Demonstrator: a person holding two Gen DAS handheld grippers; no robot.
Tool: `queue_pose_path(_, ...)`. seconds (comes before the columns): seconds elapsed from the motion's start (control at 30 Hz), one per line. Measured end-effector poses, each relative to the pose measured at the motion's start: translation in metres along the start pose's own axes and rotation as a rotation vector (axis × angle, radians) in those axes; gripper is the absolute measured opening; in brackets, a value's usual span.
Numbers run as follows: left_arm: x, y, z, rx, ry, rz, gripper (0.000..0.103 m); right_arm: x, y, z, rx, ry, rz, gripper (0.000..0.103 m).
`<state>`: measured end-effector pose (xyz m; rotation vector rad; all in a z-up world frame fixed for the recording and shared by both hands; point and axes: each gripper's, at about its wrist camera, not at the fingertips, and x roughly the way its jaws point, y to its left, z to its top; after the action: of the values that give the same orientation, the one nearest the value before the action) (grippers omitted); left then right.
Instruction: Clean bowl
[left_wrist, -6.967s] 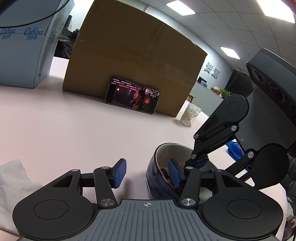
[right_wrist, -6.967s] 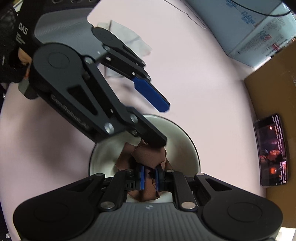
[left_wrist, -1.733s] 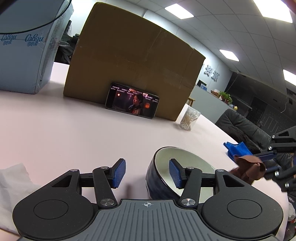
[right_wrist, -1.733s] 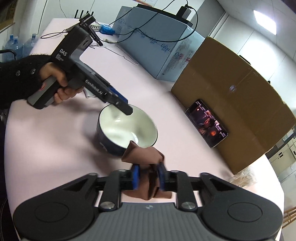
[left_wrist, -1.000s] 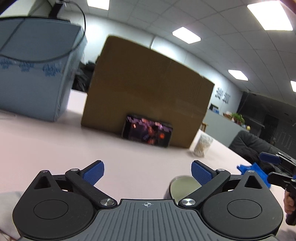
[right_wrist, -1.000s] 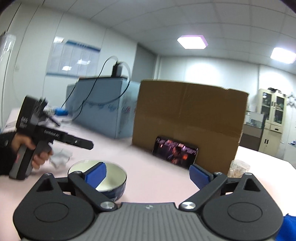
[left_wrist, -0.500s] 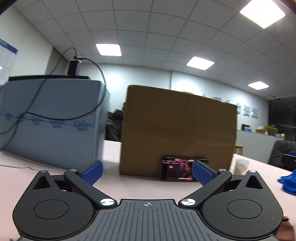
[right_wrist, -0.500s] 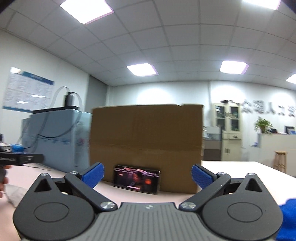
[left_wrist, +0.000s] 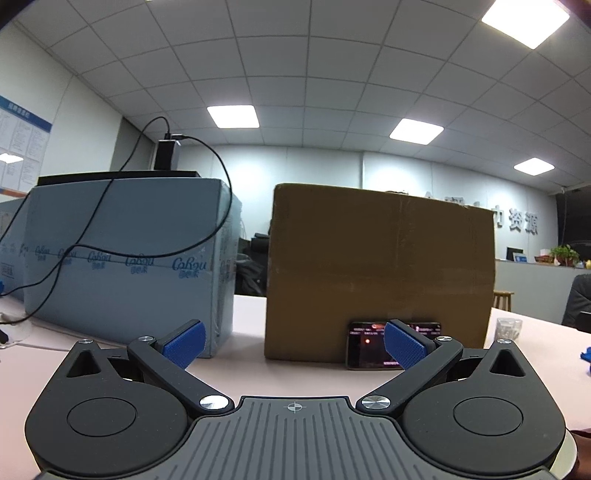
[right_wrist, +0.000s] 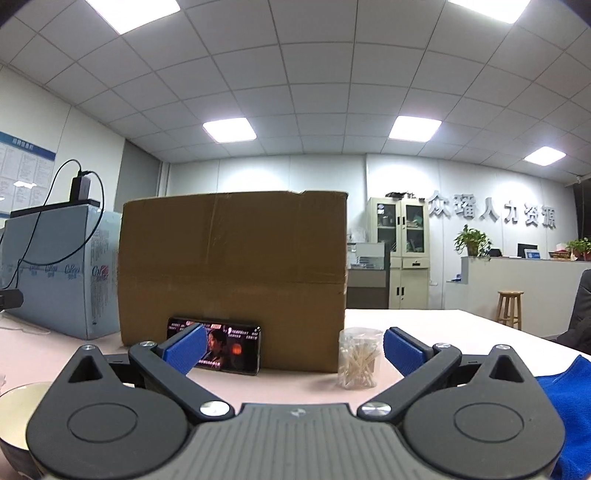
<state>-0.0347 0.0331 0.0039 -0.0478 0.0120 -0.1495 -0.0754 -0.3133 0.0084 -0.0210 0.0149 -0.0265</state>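
Note:
The bowl (right_wrist: 18, 406), white inside and dark blue outside, sits on the pink table at the lower left edge of the right wrist view, mostly hidden behind my right gripper's body. My right gripper (right_wrist: 293, 350) is open and empty, level, pointing at the cardboard box. My left gripper (left_wrist: 293, 345) is open and empty, also level and pointing at the box. The bowl does not show in the left wrist view. The brown cloth is out of sight.
A large cardboard box (right_wrist: 232, 273) stands ahead with a phone (right_wrist: 218, 349) leaning on it. A blue-grey carton (left_wrist: 125, 258) with cables stands to the left. A clear cup of cotton swabs (right_wrist: 358, 363) and a blue cloth (right_wrist: 565, 406) lie to the right.
Both grippers have levelled out and drawn back a little from the box; the bowl has come into the right wrist view's lower left. Both stay open.

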Motion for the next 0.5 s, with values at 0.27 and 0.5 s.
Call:
queue_pose_path(0.27,0.000,-0.003,0.000,0.015,0.015,0.008,0.103,-0.006,-0.001,0.000,0.004,-0.023,0.005,0.103)
queue_pose_path(0.5,0.003,-0.004,0.000,0.021,0.016,0.014,0.103,-0.011,-0.004,0.004,0.007,-0.023,0.027,0.103)
